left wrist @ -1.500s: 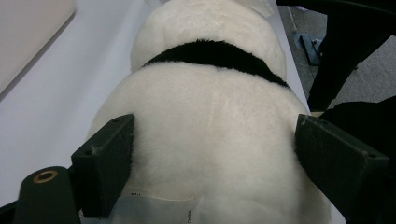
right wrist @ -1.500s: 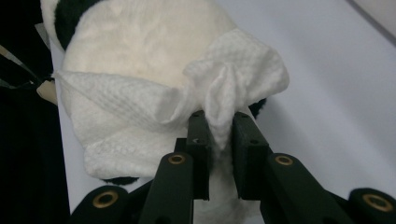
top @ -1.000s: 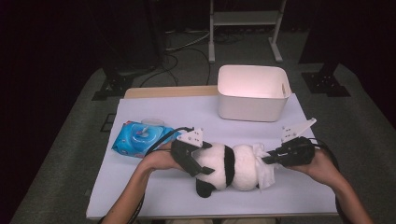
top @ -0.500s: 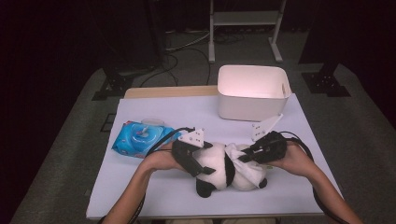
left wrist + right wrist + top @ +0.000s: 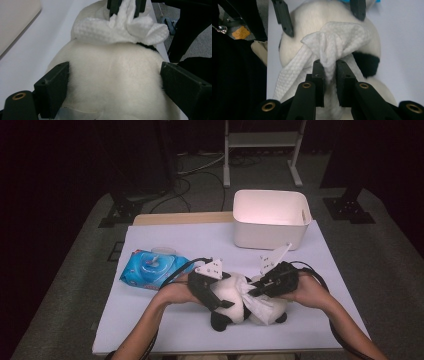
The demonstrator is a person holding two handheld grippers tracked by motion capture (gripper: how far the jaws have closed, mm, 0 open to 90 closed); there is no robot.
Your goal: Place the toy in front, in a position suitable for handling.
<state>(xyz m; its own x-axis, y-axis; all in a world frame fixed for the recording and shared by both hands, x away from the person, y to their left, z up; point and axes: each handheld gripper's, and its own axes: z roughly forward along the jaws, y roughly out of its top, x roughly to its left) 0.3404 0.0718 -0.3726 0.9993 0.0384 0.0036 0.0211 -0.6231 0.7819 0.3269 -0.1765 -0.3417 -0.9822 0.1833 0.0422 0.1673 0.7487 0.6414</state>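
Observation:
A black-and-white panda plush [image 5: 231, 292] lies on the white table near the front edge. My left gripper [image 5: 216, 296] holds it from the left, its jaws pressed on both sides of the white body [image 5: 112, 72]. My right gripper [image 5: 254, 291] comes in from the right, shut on a bunched white wipe [image 5: 337, 40] that rests on the plush [image 5: 317, 15]. In the left gripper view the wipe [image 5: 120, 30] lies across the far part of the plush. The wipe's loose end [image 5: 262, 309] drapes over the plush toward the table's front.
A blue pack of wipes [image 5: 152, 270] lies to the left of the plush. A white bin [image 5: 270, 217] stands at the back right of the table [image 5: 175, 240]. A wooden board [image 5: 180, 218] shows along the table's far edge. Cables run from both grippers.
My right gripper has moved left with the wipe, from the plush's right end onto its middle. The left gripper and the plush have stayed put.

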